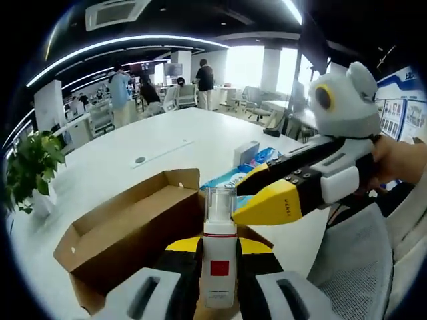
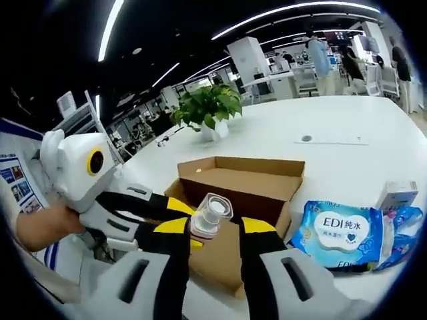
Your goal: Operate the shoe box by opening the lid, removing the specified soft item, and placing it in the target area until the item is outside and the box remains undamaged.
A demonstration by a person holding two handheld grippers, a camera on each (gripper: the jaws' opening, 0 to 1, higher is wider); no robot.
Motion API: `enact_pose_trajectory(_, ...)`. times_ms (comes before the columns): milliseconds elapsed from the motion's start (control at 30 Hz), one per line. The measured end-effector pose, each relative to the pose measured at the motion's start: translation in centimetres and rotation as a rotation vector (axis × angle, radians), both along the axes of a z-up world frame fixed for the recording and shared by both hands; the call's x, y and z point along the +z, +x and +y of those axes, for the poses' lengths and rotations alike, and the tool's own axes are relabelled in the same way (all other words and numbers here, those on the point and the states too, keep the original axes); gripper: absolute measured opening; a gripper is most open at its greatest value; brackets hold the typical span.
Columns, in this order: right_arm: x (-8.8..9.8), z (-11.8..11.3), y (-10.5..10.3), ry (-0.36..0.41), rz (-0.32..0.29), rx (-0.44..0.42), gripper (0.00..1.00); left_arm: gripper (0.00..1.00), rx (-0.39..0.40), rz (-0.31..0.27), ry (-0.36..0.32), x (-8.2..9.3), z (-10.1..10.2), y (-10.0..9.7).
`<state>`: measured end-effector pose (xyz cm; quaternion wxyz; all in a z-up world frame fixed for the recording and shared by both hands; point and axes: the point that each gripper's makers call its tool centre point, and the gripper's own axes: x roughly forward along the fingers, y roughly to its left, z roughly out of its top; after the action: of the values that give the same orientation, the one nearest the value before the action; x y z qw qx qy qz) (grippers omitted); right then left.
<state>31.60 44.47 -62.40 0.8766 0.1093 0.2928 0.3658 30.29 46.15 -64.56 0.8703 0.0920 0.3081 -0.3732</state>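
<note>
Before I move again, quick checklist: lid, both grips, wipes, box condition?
1. Cardboard box lid open: ok.
2. Left gripper shut on the pump bottle: ok.
3. Right gripper jaws apart either side of the bottle cap: ok, not yet closed.
4. Wet wipes pack outside the box on the white table: ok.
5. Box undamaged: cannot tell; no tear visible on the near walls.

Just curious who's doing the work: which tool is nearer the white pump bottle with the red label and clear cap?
Left. The left tool clamps the white pump bottle by its body, while the right tool sits open by its cap.
</note>
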Motion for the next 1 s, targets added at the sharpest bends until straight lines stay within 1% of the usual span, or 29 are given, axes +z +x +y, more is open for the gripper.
enact_pose_trajectory(167,0.2,0.0,0.6,0.024,0.037,-0.041,0.23,0.19,0.032,-0.009,-0.032,0.5,-0.7,0.1)
enact_pose_trajectory(267,0.1,0.0,0.9,0.011,0.037,-0.051,0.22,0.19,0.047,-0.008,-0.044,0.5,-1.2,0.2)
enact_pose_trajectory(367,0.1,-0.2,1.2,0.033,0.062,-0.067,0.22,0.19,0.064,0.007,-0.074,0.6,-1.3,0.2)
enact_pose_trajectory(433,0.1,-0.2,1.2,0.039,0.072,-0.067,0.22,0.19,0.066,0.011,-0.084,0.7,-1.3,0.1)
enact_pose_trajectory(567,0.0,0.0,1.1,0.052,0.099,-0.052,0.2,0.19,0.063,0.011,-0.083,0.5,-1.2,0.0)
enact_pose_trajectory(667,0.7,0.5,1.0,0.092,0.105,-0.033,0.17,0.19,0.064,0.015,-0.087,0.4,-1.0,0.1)
enact_pose_trajectory(767,1.0,0.8,0.9,0.075,0.077,-0.004,0.16,0.19,0.059,0.016,-0.092,0.4,-0.9,0.2)
enact_pose_trajectory(833,1.1,0.9,0.8,0.067,0.07,0.005,0.16,0.19,0.051,0.014,-0.092,0.5,-0.9,0.3)
enact_pose_trajectory(1000,1.4,0.5,0.9,0.072,0.063,0.032,0.16,0.2,-0.009,-0.013,-0.096,0.8,-1.1,0.3)
